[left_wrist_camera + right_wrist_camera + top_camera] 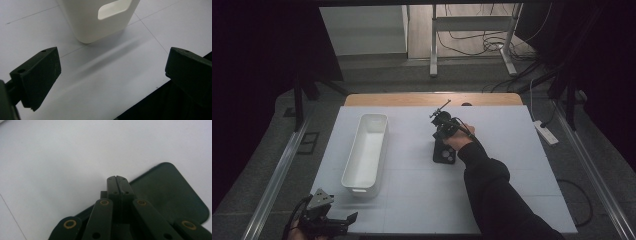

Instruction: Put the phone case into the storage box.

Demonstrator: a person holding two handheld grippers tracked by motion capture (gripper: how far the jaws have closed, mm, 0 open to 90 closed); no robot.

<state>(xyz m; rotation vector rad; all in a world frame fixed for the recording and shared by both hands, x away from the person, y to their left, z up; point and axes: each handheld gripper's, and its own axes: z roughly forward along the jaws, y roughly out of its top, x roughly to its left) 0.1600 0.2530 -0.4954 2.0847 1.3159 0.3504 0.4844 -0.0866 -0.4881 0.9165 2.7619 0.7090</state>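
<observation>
Right gripper (117, 178), jaws shut with nothing between them, sits over the black phone (172, 195) mid-table; reopen and straddle its edges before squeezing.

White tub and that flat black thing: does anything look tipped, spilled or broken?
Nothing stands out. The tub sits upright on the table, and the black slab lies flat under the shut right gripper.

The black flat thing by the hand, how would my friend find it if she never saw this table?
Start at the white table and find the long white bin on its left half. Look right of it, near the middle, where the right gripper, jaws shut, hovers by a flat black slab. It is the one dark, rounded-cornered thing lying on the white top.
</observation>
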